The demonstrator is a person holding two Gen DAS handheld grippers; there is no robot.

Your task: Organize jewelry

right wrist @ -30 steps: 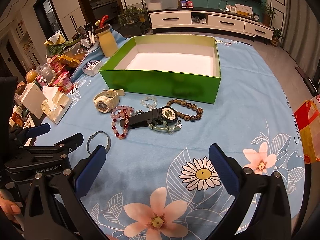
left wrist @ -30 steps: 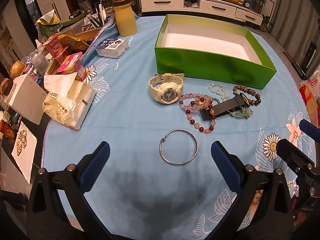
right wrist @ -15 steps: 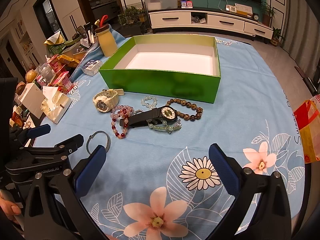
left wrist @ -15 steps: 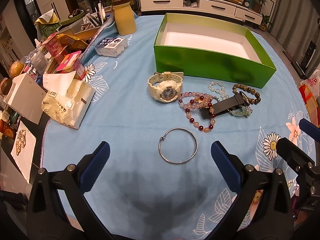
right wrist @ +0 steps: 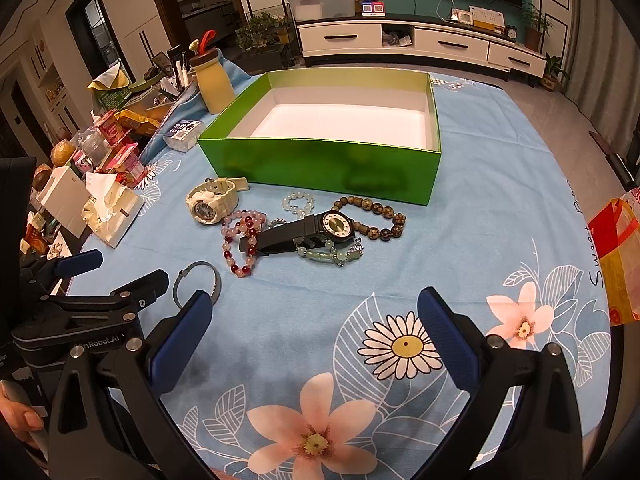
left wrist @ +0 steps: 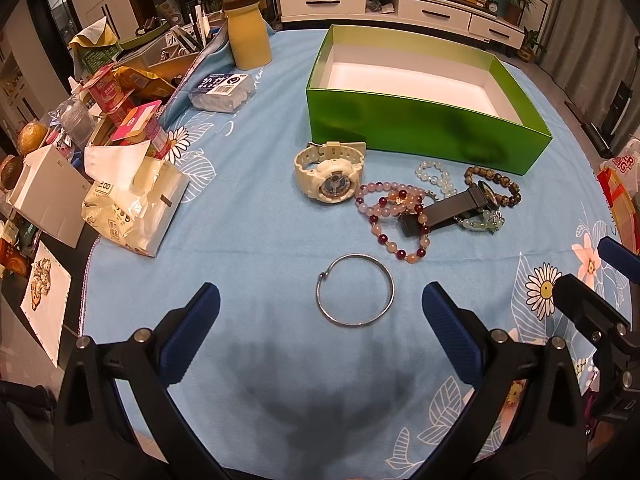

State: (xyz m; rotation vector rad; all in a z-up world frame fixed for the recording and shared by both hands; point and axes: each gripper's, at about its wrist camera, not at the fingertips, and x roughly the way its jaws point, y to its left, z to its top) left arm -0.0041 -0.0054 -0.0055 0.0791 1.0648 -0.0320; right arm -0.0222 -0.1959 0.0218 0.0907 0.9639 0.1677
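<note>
Almost nothing has shifted over the last second: both the left hand-held gripper (left wrist: 320, 320) and right hand-held gripper (right wrist: 314, 330) remain wide open and empty, the silver bangle (left wrist: 356, 290) still at lower centre of the left view, green box (left wrist: 424, 128) unfilled.

Table covered by a blue floral tablecloth (left wrist: 248, 208). On it lie an open green box (left wrist: 424, 128), a white watch (left wrist: 330, 176), a black watch (right wrist: 316, 230), beaded bracelets (left wrist: 394, 216), and a silver bangle (left wrist: 356, 290). Snack packets and a tissue pack (left wrist: 132, 208) crowd the left edge.

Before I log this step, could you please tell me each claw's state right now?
Left claw: open, holding nothing.
Right claw: open, holding nothing.
</note>
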